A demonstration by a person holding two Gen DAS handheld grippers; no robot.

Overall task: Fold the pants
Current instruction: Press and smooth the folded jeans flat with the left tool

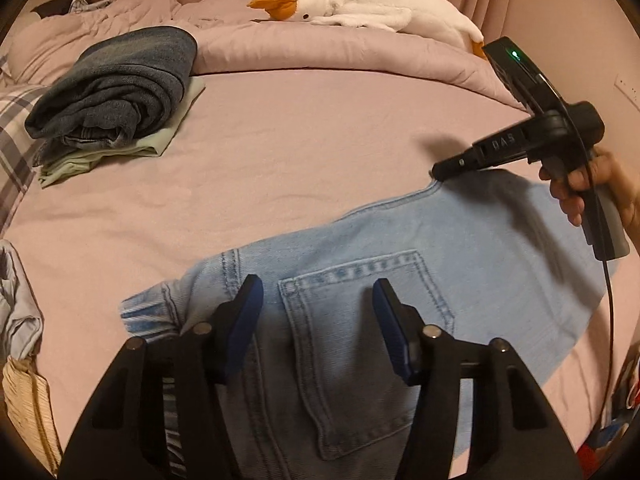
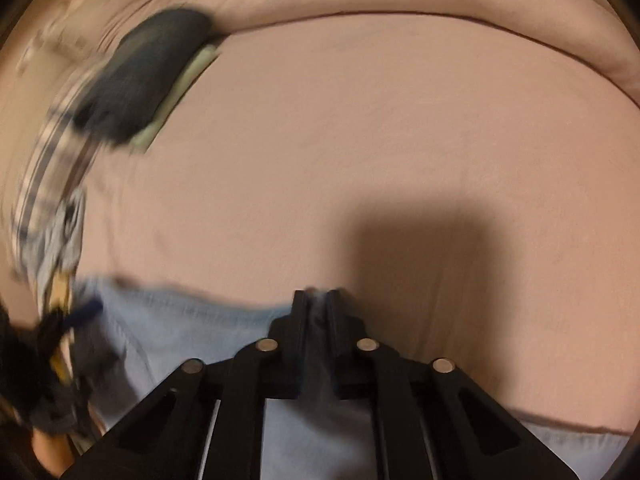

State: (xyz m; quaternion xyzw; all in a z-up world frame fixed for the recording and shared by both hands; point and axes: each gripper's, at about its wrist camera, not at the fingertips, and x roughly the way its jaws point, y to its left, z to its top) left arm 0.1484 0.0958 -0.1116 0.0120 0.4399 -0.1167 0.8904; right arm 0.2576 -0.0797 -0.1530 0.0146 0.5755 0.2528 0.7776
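Light blue jeans [image 1: 400,240] lie on the pink bed sheet [image 1: 280,152], back pocket up. My left gripper [image 1: 318,292] is open and empty, its fingers [image 1: 244,320] hovering over the waistband and pocket. My right gripper [image 1: 438,172] shows at the right in the left wrist view, its tip at the far edge of the jeans. In the right wrist view the right gripper [image 2: 318,300] is shut on the edge of the jeans [image 2: 192,320]. That view is blurred by motion.
A folded stack of dark jeans on pale green cloth [image 1: 116,92] sits at the back left. A white plush goose [image 1: 360,4] lies on the bunched pink duvet [image 1: 320,48] at the back. Plaid and striped cloth [image 1: 12,152] lies along the left edge.
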